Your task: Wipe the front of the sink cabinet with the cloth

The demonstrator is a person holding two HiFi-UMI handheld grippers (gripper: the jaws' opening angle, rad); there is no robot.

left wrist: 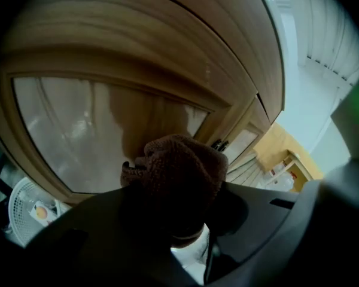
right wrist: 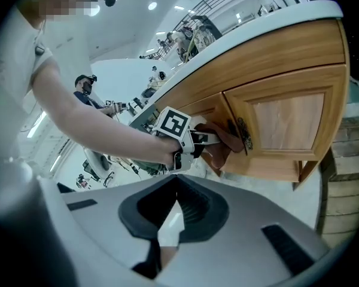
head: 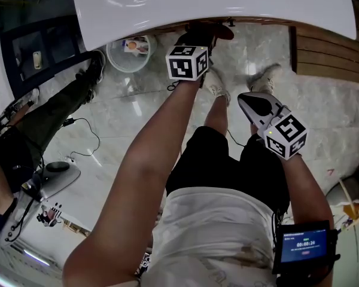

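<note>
My left gripper (right wrist: 206,141) pinches the brown cloth (left wrist: 176,172) against the wooden cabinet door (left wrist: 78,130). I want firm, even pressure and overlapping sweeps across panel and frame. My right gripper (right wrist: 167,223) hangs back, jaws pressed together on nothing.

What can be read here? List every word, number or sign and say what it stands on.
Small dark screen beside the person's right arm: a timer-like row of digits, too small to read.
Black-and-white marker cube on the left gripper: square pattern, no letters.
Marker cube on the right gripper: likewise.
Round white bucket: label blurred.
</note>
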